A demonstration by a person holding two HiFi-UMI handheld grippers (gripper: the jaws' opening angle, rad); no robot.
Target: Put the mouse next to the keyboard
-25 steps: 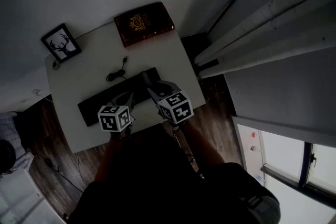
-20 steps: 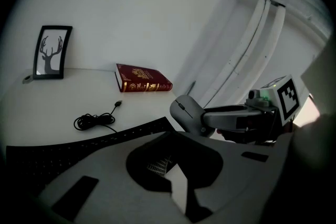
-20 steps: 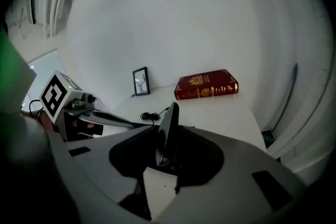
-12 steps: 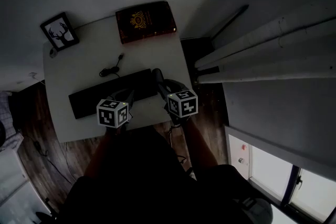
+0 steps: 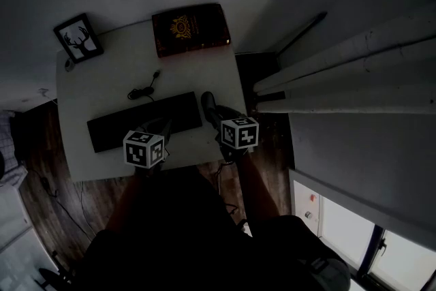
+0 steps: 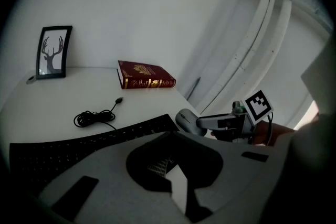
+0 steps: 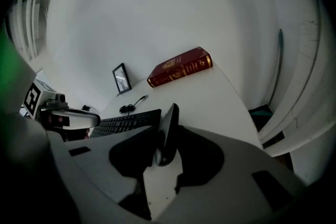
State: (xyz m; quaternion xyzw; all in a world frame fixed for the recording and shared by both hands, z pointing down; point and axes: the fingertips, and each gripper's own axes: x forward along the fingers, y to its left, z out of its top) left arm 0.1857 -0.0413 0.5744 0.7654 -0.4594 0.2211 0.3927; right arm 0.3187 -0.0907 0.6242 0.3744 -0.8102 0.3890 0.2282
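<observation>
The mouse (image 5: 206, 101) is a dark grey, rounded body with a scroll wheel on its top face. It sits at the 3 o'clock end of the black keyboard (image 5: 144, 120), just beside that end, near the right edge of the white desk (image 5: 102, 75). The left gripper (image 5: 162, 127) is over the keyboard's near edge, pointing toward 12 o'clock, with its fingers closed together and nothing between them. The right gripper (image 5: 212, 114) comes in from the 5 o'clock side of the mouse, and its fingers are part-way apart and clamped on the mouse's two sides. Whether the mouse touches the desk cannot be told. The head view alone shows the full layout: a framed deer picture (image 5: 78, 38) at the far left corner, a coiled cable (image 5: 143, 88) behind the keyboard, and a red book (image 5: 189, 28) at the far right. The left gripper view shows the mouse from the side, with its wheel and the finger alongside it. The right gripper view shows the mouse edge-on as a narrow upright shape between the fingers.
</observation>
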